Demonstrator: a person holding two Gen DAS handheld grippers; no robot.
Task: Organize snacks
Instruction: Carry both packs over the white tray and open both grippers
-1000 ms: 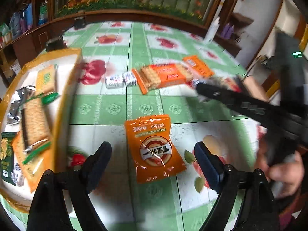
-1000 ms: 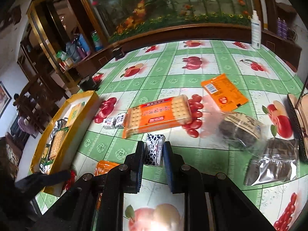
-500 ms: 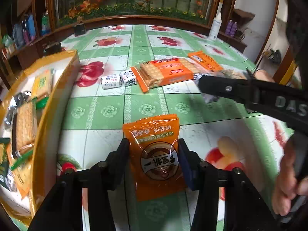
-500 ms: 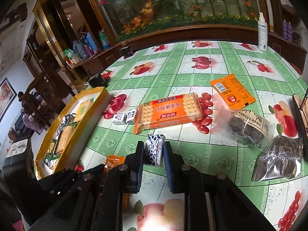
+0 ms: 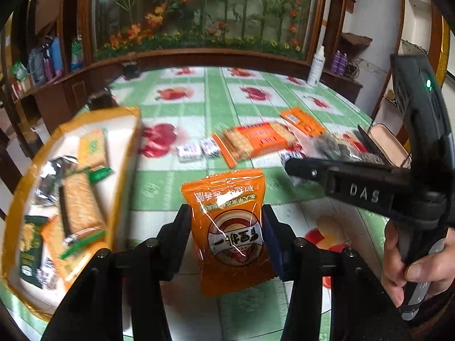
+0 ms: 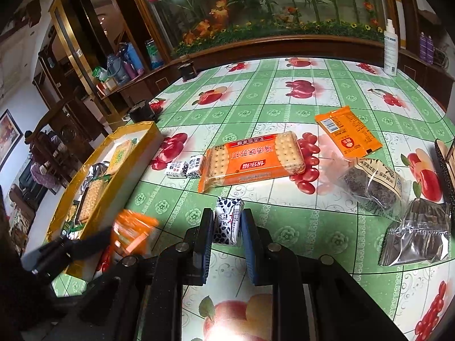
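My left gripper is shut on an orange snack packet and holds it lifted off the table, right of the yellow tray; the packet shows blurred in the right wrist view. My right gripper is shut on a small blue-and-white candy packet above the green tablecloth. The right gripper shows in the left wrist view at the right. The tray holds several cracker and snack packets.
On the table lie a long orange cracker pack, two small blue-white candies, a flat orange packet, a dark cake in clear wrap and a silver packet. A white bottle stands at the far edge.
My left gripper closed on the orange packet and lifted it toward the tray. My right gripper kept its hold on the candy packet and shifted slightly.
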